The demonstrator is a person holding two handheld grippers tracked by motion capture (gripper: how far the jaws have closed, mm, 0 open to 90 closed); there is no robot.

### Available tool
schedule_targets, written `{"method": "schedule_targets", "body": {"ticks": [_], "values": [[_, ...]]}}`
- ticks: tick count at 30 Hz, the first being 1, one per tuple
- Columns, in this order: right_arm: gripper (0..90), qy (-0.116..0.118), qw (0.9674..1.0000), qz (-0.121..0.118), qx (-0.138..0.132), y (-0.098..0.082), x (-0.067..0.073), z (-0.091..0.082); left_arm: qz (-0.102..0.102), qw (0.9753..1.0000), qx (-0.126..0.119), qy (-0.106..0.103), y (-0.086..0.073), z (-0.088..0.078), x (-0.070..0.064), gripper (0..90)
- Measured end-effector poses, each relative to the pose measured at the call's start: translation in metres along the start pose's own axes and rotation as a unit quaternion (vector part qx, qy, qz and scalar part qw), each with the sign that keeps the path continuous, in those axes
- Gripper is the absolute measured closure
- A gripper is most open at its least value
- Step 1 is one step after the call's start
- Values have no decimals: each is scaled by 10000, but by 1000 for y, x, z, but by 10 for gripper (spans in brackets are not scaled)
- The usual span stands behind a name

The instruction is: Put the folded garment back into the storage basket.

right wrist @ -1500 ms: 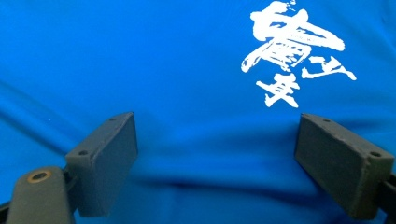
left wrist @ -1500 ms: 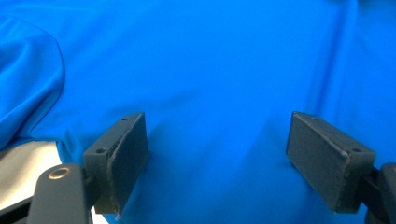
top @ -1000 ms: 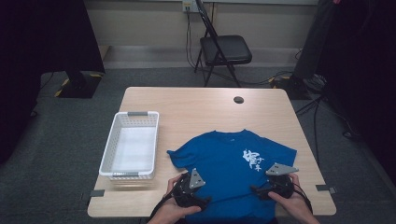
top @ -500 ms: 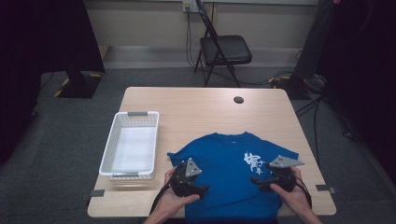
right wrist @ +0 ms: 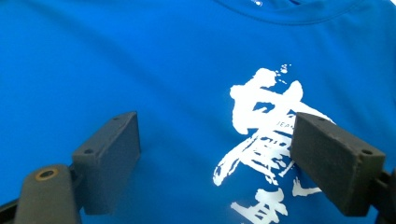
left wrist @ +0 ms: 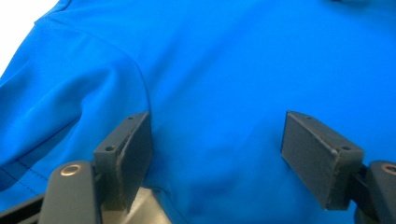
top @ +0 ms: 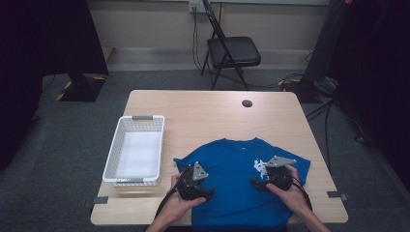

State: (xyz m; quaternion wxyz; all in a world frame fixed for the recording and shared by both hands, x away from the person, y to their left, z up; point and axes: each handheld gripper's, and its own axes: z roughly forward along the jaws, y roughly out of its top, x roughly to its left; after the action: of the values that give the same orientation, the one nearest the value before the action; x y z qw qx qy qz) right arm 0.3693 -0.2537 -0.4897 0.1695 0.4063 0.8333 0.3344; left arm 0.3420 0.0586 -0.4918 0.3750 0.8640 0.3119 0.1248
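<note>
Lay flat at the worktop's (top: pixel 212 111) near edge: blue T-shirt (top: pixel 232 169), print up. Left tool (left wrist: pixel 217 154) spread over plain cloth, jaws just narrowed, nothing pinched; right tool (right wrist: pixel 215 161) wide over the white print (right wrist: pixel 264 140), likewise empty. Best pinched through one layer, both sides together, cloth kept taut. White basket (top: pixel 135 150) at left; folding chair (top: pixel 232 53) beyond, grey carpet.

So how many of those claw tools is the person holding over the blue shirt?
2. The left claw is over the blue shirt near its left sleeve; the right claw is over the white print. Both stand open with flat cloth between the jaws.
</note>
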Motion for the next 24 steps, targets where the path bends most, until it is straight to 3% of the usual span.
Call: {"method": "schedule_targets", "body": {"ticks": [9, 15, 18, 21, 24], "values": [[151, 32, 10000, -29, 26, -11, 3, -12, 33, 10000, 36, -34, -3, -6, -14, 293], [151, 55, 10000, -50, 58, -20, 7, -21, 137, 9993, 207, -275, -3, -10, -21, 307], [151, 68, 9999, -67, 38, -23, 8, -24, 61, 9992, 209, -332, -2, -13, -20, 321], [150, 63, 9999, -63, 47, -23, 8, -24, -51, 9997, -56, -230, 0, -23, -13, 305], [149, 68, 9999, -64, 47, -23, 8, -24, -328, 9988, -354, -114, -1, -35, 0, 287]]}}
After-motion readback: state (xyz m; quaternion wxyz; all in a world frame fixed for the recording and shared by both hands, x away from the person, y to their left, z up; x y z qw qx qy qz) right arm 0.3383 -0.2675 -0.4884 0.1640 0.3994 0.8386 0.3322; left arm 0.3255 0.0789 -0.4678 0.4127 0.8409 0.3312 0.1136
